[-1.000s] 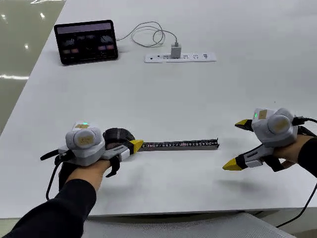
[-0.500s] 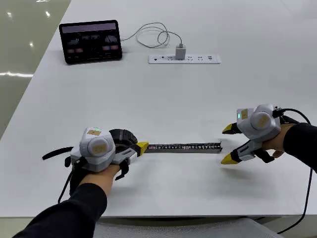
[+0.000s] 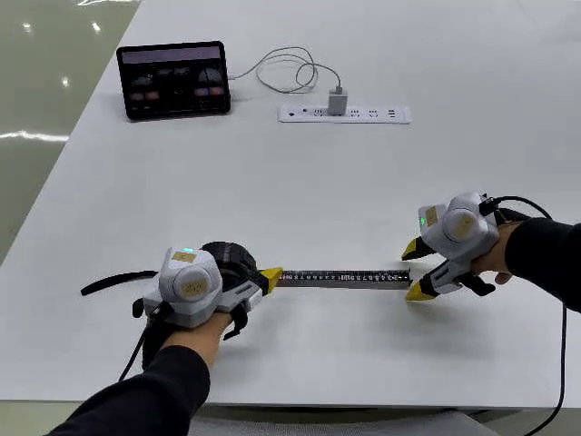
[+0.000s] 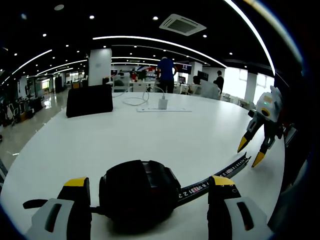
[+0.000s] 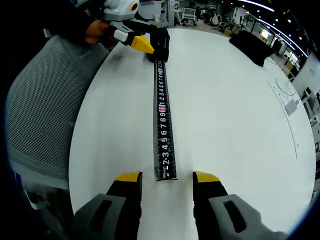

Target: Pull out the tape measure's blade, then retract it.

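A black tape measure case (image 3: pixel 227 260) rests on the white table (image 3: pixel 300 191) at the near left, with my left gripper (image 3: pixel 259 277) shut on it. In the left gripper view the case (image 4: pixel 140 192) sits between the yellow-tipped jaws of my left gripper (image 4: pixel 147 182). The blade (image 3: pixel 343 277) lies flat, drawn out to the right, its black numbered face (image 5: pixel 162 115) up. My right gripper (image 3: pixel 414 271) is open, one jaw on each side of the blade's end hook (image 5: pixel 166 177), not touching it. It appears at the right of the left gripper view as the right gripper (image 4: pixel 250 155).
A dark tablet (image 3: pixel 174 79) stands at the far left of the table. A white power strip (image 3: pixel 345 113) with a charger and a looped cable lies at the back. A black strap (image 3: pixel 109 283) trails left of my left hand. A grey mesh chair (image 5: pixel 45 100) is at the near edge.
My right gripper has moved left to the blade's end and now straddles it, still open. The left gripper and the drawn-out blade look unchanged; the head camera has shifted.
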Tool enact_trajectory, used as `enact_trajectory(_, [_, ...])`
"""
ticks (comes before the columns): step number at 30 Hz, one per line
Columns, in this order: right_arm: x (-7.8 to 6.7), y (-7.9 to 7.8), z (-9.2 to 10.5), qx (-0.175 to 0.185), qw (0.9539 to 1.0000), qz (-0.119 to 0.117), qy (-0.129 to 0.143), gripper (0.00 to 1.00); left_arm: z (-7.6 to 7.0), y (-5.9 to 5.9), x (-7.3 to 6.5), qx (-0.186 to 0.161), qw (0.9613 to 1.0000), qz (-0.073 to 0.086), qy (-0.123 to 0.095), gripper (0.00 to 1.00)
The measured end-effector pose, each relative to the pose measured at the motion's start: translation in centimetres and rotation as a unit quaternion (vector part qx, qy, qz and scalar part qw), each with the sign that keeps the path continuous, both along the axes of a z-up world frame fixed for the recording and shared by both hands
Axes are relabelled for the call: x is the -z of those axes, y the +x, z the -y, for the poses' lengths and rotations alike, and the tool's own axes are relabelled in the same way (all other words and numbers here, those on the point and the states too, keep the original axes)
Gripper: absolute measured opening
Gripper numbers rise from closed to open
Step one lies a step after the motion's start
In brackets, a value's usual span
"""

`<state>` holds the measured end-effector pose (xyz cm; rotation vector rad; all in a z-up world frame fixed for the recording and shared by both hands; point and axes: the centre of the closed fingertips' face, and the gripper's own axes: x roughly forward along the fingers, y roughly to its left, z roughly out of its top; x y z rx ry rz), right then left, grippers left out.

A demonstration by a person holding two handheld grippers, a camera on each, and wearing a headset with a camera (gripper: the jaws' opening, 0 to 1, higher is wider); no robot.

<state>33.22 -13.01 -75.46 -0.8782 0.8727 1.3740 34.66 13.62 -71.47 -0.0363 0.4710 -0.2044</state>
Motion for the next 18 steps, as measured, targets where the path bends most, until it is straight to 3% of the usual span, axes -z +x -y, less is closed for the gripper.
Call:
enact_trajectory(5, [0.40, 0.05, 0.34, -0.006, 1.0000, -0.004, -0.006, 0.25, -0.42, 0.11, -0.55, -0.006, 0.9999, 0.009, -0.009, 0.93])
enact_trajectory(9, [0.22, -0.39, 0.21, -0.008, 0.9998, -0.018, -0.006, 0.12, -0.61, 0.04, -0.38, -0.006, 0.9999, 0.007, -0.006, 0.92])
enact_trajectory(18, [0.53, 0.04, 0.37, -0.015, 0.9997, -0.011, -0.014, 0.12, -0.44, 0.16, -0.21, -0.004, 1.0000, 0.006, -0.006, 0.89])
